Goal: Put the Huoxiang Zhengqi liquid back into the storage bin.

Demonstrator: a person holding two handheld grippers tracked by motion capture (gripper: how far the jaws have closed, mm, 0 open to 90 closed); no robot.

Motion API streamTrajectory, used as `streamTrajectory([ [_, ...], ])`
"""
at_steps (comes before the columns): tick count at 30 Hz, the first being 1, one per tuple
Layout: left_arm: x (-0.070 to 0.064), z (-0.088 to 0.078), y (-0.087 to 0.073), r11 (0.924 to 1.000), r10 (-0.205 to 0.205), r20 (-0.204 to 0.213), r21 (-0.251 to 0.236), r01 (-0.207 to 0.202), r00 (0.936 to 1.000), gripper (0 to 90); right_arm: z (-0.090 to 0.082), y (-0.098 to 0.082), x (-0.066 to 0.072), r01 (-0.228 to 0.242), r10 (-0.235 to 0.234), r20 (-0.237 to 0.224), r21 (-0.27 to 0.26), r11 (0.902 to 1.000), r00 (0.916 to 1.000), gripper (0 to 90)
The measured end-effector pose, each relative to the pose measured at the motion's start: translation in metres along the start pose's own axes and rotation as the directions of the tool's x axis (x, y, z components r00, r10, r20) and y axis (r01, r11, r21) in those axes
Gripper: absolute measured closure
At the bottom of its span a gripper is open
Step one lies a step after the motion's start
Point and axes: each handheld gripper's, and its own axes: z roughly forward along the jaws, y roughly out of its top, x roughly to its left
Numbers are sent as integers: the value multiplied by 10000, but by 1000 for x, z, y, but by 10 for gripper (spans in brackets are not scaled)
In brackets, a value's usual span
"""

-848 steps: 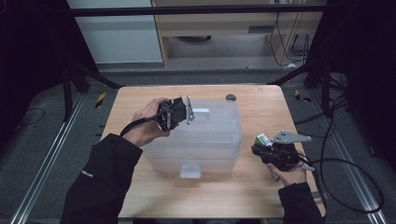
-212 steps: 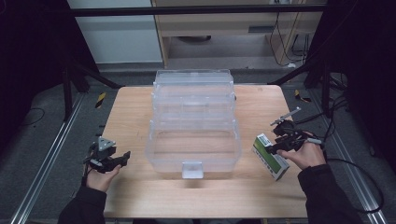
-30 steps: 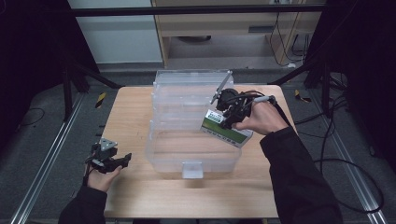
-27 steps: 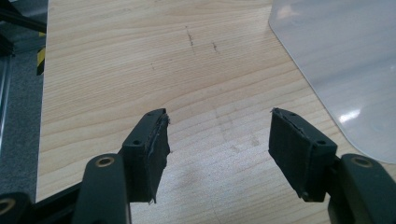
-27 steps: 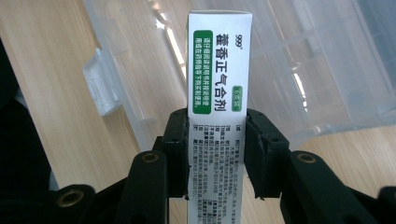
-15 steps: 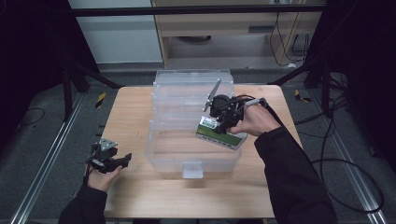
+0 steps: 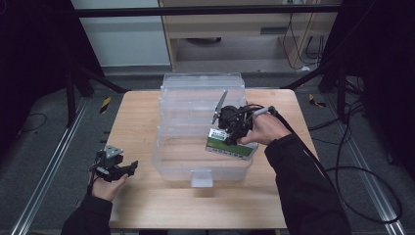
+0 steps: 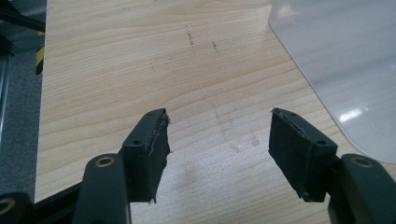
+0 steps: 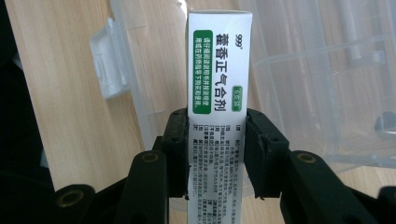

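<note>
A white and green medicine box hangs over the open clear plastic bin, inside its right half. My right gripper is shut on the box, with both pads pressed against its long sides. The bin's lid stands folded back behind it. My left gripper rests low over the table's front left, left of the bin, open with bare wood between its jaws.
The wooden table has free room left of the bin and along its front edge. The bin's white latch sticks out at its front wall. Cables trail off the right side to the floor.
My right gripper has carried the medicine box leftward and down from the bin's right rim into the space over its inside. The left gripper has stayed put.
</note>
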Motion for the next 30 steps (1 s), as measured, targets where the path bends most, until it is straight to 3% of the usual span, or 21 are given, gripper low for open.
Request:
streamTrajectory([
  [11,0,0,0,10000,-13,-7,-5,13,10000,369,19,-2,-1,139,-123,-482,317,9994,9988,637],
  [21,1,0,0,10000,-5,-7,7,5,10000,369,32,0,4,626,-580,-742,610,9962,9956,637],
  [30,0,1,-1,10000,22,-8,44,-22,10000,369,42,-6,4,887,-851,-892,373,9954,9924,636],
])
